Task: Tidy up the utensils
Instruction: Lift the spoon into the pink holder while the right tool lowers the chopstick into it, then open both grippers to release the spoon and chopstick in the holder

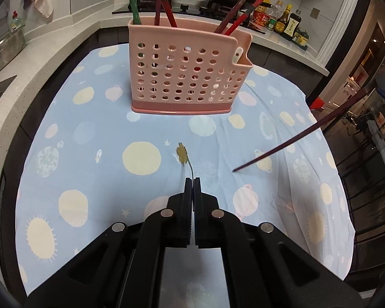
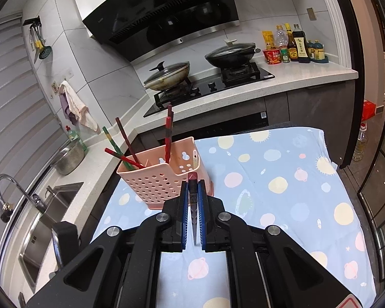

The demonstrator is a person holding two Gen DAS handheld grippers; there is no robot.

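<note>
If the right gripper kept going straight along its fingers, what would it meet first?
Most likely the pink utensil holder: it stands just beyond the right gripper, slightly to the left. The dark red chopstick clamped between the fingers would touch first. Depth is hard to judge.

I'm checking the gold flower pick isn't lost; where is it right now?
In the left wrist view, the gold flower pick is held by its thin stem in the shut left gripper, over the blue tablecloth, in front of the pink utensil holder.
</note>
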